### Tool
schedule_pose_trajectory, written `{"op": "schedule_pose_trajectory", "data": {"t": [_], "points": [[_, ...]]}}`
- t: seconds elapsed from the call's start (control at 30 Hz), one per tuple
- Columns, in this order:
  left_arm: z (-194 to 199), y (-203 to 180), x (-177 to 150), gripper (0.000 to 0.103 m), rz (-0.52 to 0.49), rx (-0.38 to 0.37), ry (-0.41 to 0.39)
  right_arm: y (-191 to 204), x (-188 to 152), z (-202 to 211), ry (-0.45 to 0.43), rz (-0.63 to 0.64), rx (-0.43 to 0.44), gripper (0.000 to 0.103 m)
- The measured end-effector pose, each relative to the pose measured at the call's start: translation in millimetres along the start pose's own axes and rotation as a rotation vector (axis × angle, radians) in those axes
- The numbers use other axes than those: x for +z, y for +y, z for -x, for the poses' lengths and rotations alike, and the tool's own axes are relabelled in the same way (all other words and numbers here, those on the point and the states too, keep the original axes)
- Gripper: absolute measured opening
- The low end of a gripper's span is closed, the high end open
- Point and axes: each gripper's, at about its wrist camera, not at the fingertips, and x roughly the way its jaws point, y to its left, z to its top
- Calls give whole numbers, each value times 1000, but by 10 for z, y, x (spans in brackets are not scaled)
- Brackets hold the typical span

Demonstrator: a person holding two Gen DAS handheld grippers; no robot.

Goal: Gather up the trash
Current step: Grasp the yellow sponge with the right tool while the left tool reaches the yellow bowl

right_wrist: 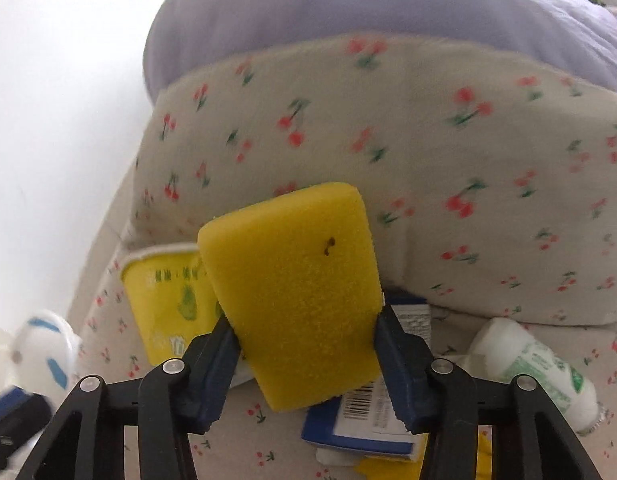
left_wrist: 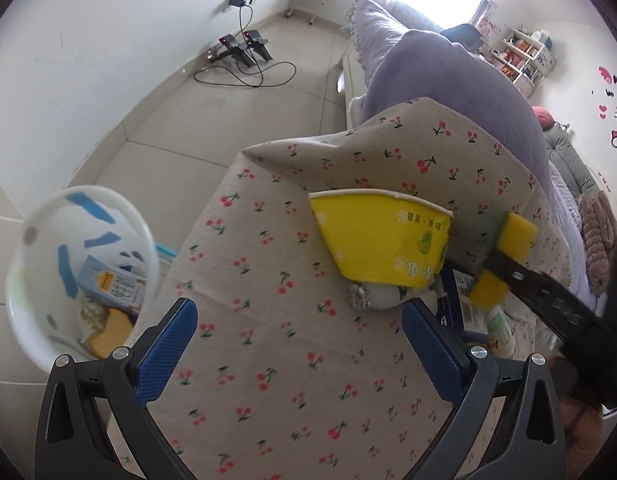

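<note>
My right gripper [right_wrist: 304, 340] is shut on a yellow sponge [right_wrist: 296, 280] with a green scouring side and holds it above the cherry-print cloth; the sponge also shows in the left wrist view [left_wrist: 508, 240]. My left gripper [left_wrist: 298, 332] is open and empty over the cloth. A yellow paper cup [left_wrist: 384, 240] lies on its side ahead of it and also shows in the right wrist view [right_wrist: 168, 304]. A white bin [left_wrist: 80, 272] at the left holds a blue carton and other trash.
A blue-and-white box [right_wrist: 372, 412] and a white bottle with green print [right_wrist: 536, 368] lie on the cloth [left_wrist: 292, 360] under the sponge. A purple quilt [left_wrist: 448, 76] lies behind. Cables and chargers [left_wrist: 244, 52] lie on the tiled floor by the wall.
</note>
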Motion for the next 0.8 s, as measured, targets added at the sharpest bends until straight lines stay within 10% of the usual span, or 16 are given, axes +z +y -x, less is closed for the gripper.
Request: {"op": "schedule_pose_trajectory", "data": {"t": [0.3, 0.8], "points": [[-218, -618, 183, 103, -133, 16, -57, -598, 26, 381, -10, -146, -22, 56], [-490, -1476, 347, 103, -836, -8, 5, -1100, -40, 706, 1, -191, -16, 57]]}}
